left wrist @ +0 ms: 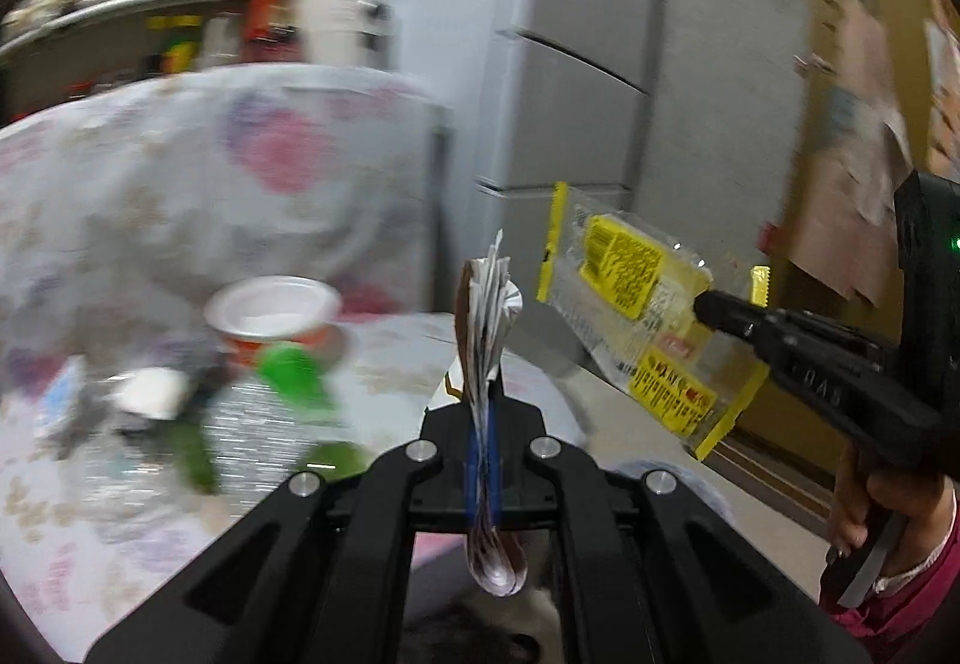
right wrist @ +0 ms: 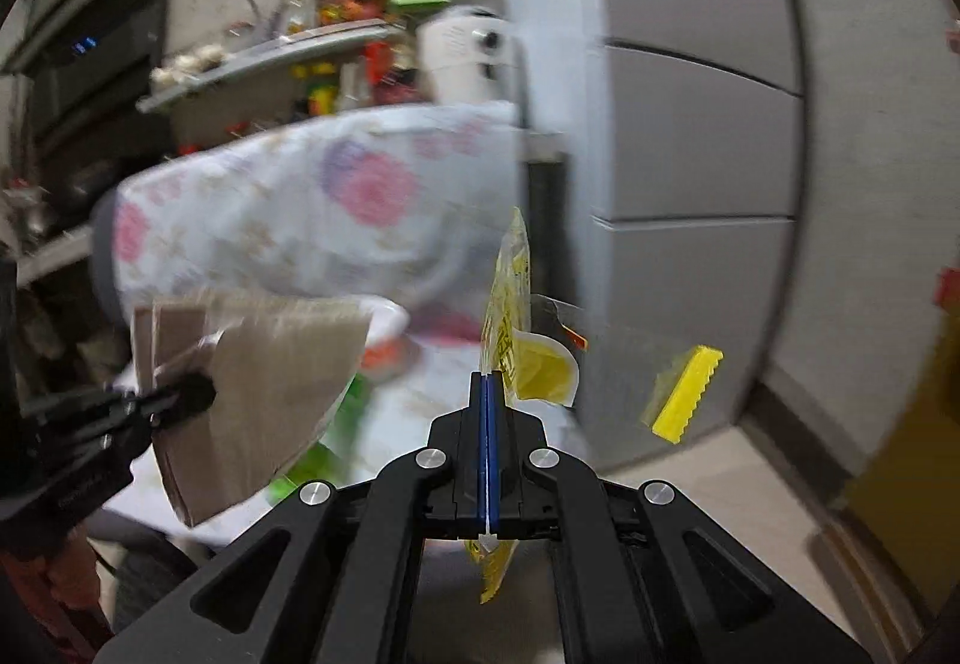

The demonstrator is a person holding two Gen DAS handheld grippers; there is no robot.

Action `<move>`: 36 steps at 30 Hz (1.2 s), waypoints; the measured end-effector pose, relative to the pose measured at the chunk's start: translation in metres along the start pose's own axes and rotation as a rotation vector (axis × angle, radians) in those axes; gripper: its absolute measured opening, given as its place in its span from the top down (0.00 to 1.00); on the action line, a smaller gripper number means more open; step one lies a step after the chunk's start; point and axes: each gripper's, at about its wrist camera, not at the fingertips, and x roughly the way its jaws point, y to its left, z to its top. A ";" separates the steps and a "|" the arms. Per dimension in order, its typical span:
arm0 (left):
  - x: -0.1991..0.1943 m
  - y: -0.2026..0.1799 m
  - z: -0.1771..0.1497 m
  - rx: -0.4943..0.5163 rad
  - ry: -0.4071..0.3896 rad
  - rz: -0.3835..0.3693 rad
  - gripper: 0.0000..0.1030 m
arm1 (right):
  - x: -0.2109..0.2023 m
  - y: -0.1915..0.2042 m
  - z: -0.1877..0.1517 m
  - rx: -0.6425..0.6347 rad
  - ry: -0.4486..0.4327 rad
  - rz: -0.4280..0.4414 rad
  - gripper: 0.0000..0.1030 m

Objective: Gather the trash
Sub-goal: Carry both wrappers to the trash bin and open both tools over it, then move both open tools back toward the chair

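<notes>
My left tongs [left wrist: 483, 412] pinch a folded brown wrapper [left wrist: 489, 304] and my right tongs [right wrist: 489, 400] pinch a yellow packet [right wrist: 510, 316], both lifted beyond the table [left wrist: 390, 358] edge, probably for binning; cup [left wrist: 273, 310] remains there.

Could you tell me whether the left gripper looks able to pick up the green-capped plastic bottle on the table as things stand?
Probably not yet: the left gripper is shut on a folded wrapper. The bottle itself lies unobstructed.
</notes>
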 end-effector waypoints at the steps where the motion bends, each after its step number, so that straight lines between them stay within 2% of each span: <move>1: 0.009 -0.012 -0.003 0.014 0.009 -0.025 1.00 | -0.003 -0.007 -0.007 0.010 0.011 -0.019 1.00; 5: 0.047 -0.063 -0.019 0.063 0.032 -0.123 1.00 | -0.020 -0.048 -0.044 0.076 0.049 -0.107 1.00; 8: 0.076 -0.089 -0.035 0.053 0.060 -0.194 1.00 | -0.027 -0.075 -0.073 0.115 0.070 -0.180 1.00; 12: 0.114 -0.118 -0.057 0.061 0.132 -0.273 1.00 | -0.027 -0.113 -0.110 0.204 0.112 -0.236 1.00; 16: 0.138 -0.136 -0.068 0.075 0.162 -0.307 1.00 | -0.017 -0.143 -0.141 0.293 0.140 -0.265 1.00; 20: 0.155 -0.149 -0.070 0.093 0.180 -0.328 1.00 | 0.003 -0.152 -0.158 0.311 0.183 -0.275 0.99; 22: 0.164 -0.157 -0.070 0.101 0.185 -0.331 1.00 | 0.011 -0.157 -0.166 0.321 0.208 -0.271 0.95; 24: 0.177 -0.163 -0.072 0.097 0.212 -0.344 0.99 | 0.023 -0.164 -0.175 0.334 0.242 -0.273 0.95; 26: 0.189 -0.164 -0.073 0.085 0.246 -0.351 0.87 | 0.038 -0.172 -0.183 0.365 0.282 -0.267 0.95; 27: 0.192 -0.164 -0.074 0.082 0.254 -0.346 0.66 | 0.043 -0.174 -0.186 0.382 0.300 -0.263 0.94; 28: 0.195 -0.163 -0.074 0.077 0.259 -0.337 0.52 | 0.047 -0.176 -0.189 0.399 0.315 -0.257 0.91; 31: 0.194 -0.154 -0.073 0.069 0.261 -0.321 0.52 | 0.048 -0.179 -0.189 0.422 0.320 -0.259 0.79; 36: 0.184 -0.138 -0.065 0.052 0.246 -0.277 0.52 | 0.029 -0.175 -0.163 0.401 0.239 -0.280 0.79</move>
